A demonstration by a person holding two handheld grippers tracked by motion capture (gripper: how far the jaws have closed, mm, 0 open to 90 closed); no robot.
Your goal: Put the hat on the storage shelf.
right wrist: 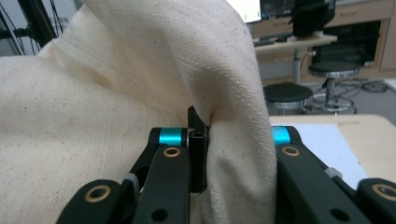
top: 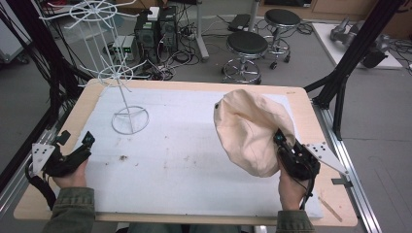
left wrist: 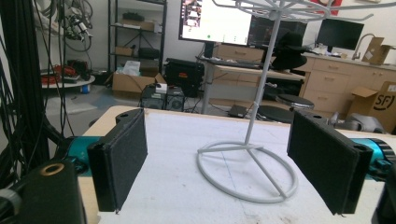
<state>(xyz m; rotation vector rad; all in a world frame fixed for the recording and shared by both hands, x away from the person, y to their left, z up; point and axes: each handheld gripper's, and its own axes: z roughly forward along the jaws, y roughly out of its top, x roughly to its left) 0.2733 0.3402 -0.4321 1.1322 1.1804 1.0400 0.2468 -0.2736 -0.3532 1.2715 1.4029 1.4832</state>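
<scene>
A cream cloth cap (top: 250, 128) hangs lifted over the right half of the table, pinched at its lower right edge by my right gripper (top: 283, 142). In the right gripper view the cap's fabric (right wrist: 140, 84) bunches between the closed jaws of the right gripper (right wrist: 210, 135). A white wire rack (top: 127, 99) with spoke arms stands on a ring base at the table's left rear. My left gripper (top: 75, 141) rests at the table's left front, open and holding nothing. In the left gripper view the rack's ring base (left wrist: 247, 170) lies ahead of the left gripper (left wrist: 217, 168).
A white foam mat (top: 184, 160) covers the wooden table (top: 311, 111). Beyond the far edge stand two black stools (top: 247, 48), computer boxes (top: 154, 29) and floor cables. A black frame post (top: 350, 58) rises at the right rear.
</scene>
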